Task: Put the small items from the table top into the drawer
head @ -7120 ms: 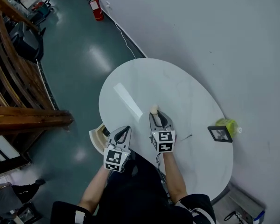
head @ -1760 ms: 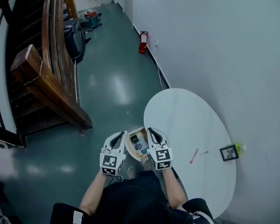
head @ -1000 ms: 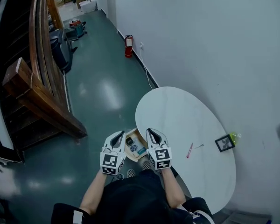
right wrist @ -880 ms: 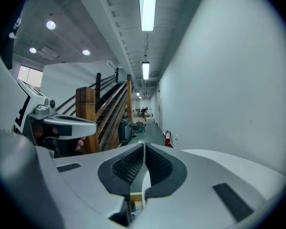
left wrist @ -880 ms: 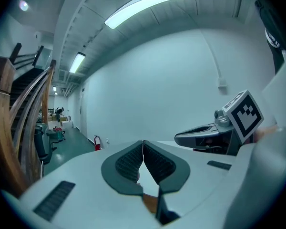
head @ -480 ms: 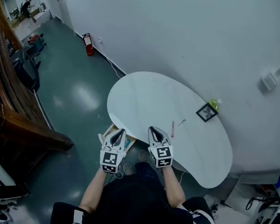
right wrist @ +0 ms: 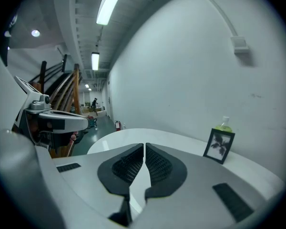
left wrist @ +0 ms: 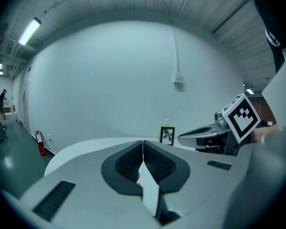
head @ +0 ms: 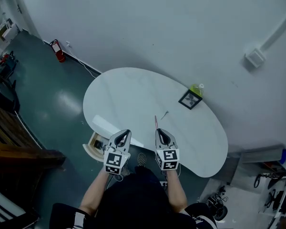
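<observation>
White table bears perhaps a pen; left gripper and right gripper jaws closed (empty).

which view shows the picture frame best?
Right gripper view: the picture frame is largest there, its leaf print legible, with a green bottle behind it. The left gripper view shows it small and distant; the head view shows it tiny, from above.
</observation>
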Tool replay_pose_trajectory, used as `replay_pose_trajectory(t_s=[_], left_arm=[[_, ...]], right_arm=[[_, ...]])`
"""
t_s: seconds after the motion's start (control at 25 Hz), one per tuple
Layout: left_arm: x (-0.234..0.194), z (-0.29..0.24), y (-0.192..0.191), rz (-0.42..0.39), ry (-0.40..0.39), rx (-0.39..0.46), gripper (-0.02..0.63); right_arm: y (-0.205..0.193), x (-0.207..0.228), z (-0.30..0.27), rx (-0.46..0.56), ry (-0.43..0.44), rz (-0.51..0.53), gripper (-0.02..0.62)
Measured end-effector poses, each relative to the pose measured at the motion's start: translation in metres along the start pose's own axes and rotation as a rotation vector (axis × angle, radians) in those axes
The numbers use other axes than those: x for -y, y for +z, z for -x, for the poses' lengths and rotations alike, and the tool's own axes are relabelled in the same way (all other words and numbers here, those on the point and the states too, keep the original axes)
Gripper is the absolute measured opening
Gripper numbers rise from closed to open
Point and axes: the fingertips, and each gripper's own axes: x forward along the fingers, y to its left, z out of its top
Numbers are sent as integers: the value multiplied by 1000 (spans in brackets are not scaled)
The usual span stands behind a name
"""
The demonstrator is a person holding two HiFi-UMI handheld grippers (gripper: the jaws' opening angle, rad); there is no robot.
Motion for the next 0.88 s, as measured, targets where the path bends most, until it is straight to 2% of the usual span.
replay_pose_trajectory(t_s=[0.2, 0.44, 0.6, 0.88], left_arm=[[15, -52, -15, 2, -52, -56, 20], [24, -106, -53, 36, -65, -139, 20], [22, -132, -81, 51, -59, -191, 20], [22, -151, -123, 89, -47, -265, 20]], right_arm=[[-23, 45, -16, -52, -26, -37, 38], [-69, 75, -59, -139, 13, -60, 38], [-101, 85, -89, -193, 36, -73, 38], [-151, 91, -107, -275, 71, -115, 38]])
